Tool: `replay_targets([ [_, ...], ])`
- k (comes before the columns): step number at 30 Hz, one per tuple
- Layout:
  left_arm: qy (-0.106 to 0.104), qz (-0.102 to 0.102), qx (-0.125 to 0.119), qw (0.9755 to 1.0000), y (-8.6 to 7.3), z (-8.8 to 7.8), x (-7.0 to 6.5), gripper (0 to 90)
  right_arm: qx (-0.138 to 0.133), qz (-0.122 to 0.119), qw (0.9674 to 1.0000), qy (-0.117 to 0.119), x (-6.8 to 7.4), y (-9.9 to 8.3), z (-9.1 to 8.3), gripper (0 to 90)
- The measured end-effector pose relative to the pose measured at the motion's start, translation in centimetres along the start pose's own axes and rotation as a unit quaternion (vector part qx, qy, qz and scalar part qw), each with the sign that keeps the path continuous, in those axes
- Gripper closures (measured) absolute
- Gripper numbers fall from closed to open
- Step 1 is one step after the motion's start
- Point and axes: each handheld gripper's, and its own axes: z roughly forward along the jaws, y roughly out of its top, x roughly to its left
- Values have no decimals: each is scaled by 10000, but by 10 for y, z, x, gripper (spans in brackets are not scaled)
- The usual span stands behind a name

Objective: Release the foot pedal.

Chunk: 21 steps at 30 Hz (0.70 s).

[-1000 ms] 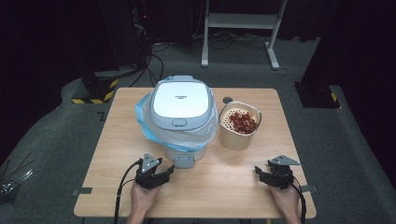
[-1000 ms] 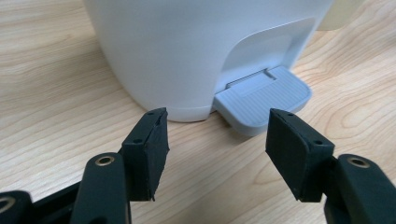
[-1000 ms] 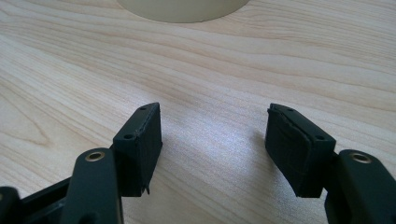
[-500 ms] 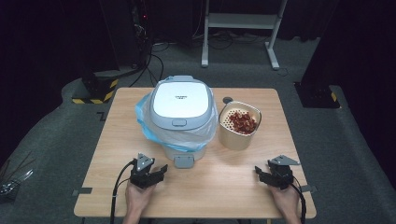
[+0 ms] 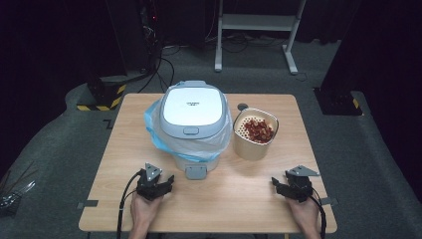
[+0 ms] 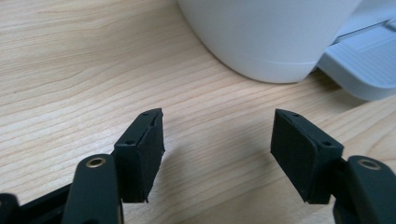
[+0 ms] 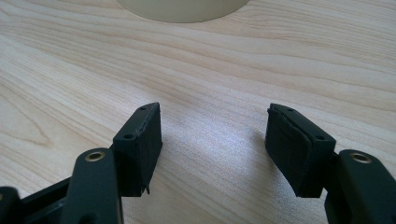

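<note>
While both sets of fingers stand spread and empty on the pale wooden bench point(image 5: 119, 149), we see the white lidded rice cooker point(image 5: 193, 124) straight ahead of our left gripper point(image 5: 155, 185), close by. The beige perforated basket of red pieces point(image 5: 255, 133) lies ahead of our right gripper point(image 5: 293, 187), farther off, so we judge left nearer its target.

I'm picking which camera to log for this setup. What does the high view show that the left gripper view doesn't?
High view alone: the bin's closed grey-white lid, the blue bag around its rim, the beige perforated container of red pieces, the right gripper, and both hands. Left gripper view alone: a close look at the left gripper, its jaws apart with bare wood between them. Both share the white bin, its grey pedal and the wooden table.
</note>
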Motion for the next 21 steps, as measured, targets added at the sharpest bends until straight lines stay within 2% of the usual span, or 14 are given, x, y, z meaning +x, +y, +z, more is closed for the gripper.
replay_targets([
  [3, 49, -13, 107, 9999, -1, 2, 2, 329, 0, 0, 10000, 0, 0, 0, 0, 367],
  [8, 16, -179, 129, 9998, -2, 2, 6, 316, 1, 0, 10000, -1, 0, 0, 0, 367],
  [21, -5, -181, 147, 9997, -2, 2, 5, 305, 1, -4, 10000, -6, 0, 0, 0, 364],
])
